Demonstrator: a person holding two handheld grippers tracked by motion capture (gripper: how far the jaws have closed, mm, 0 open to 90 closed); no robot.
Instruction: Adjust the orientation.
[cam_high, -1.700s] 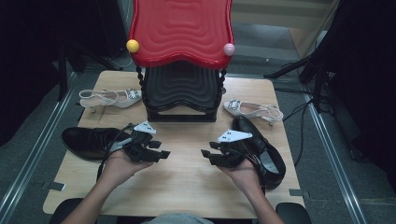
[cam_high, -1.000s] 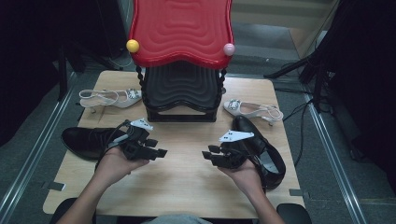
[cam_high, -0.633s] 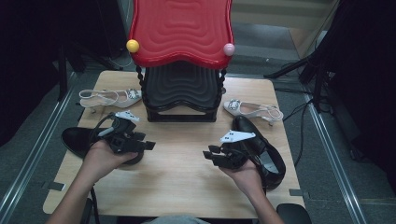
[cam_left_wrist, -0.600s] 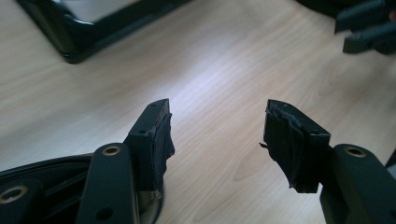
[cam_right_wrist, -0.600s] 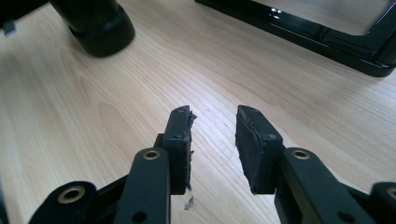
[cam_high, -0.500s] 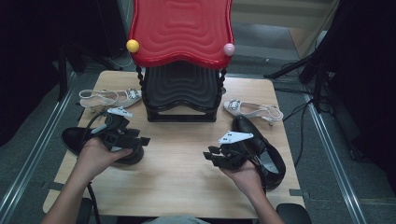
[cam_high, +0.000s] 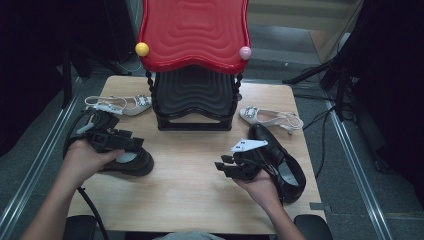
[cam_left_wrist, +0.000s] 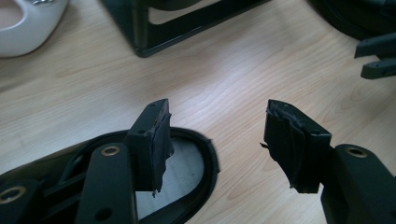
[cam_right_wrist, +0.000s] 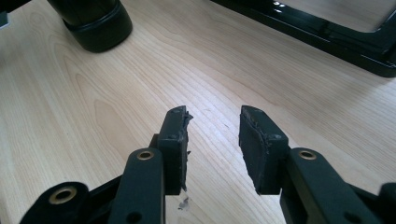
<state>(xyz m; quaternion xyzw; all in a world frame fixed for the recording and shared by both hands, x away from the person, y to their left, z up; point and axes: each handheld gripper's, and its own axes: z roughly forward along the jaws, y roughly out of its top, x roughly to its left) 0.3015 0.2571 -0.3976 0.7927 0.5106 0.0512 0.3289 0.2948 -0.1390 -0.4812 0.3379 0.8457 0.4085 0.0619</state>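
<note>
Left gripper (cam_left_wrist: 215, 135): jaws spread over left shoe (cam_high: 127, 161) opening, no grip yet | right gripper (cam_right_wrist: 212, 142): jaws spread, empty, above table (cam_high: 190, 175) beside right shoe (cam_high: 280, 160) | both shoes unplaced; rack (cam_high: 195, 100) awaits.

Rack (cam_high: 194, 97) mid-table at the back, a sandal (cam_high: 120, 104) and a shoe (cam_high: 131, 161) left, another pair right.

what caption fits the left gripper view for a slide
Open left tongs poised over the black shoe on the table, one jaw above its opening.
</note>
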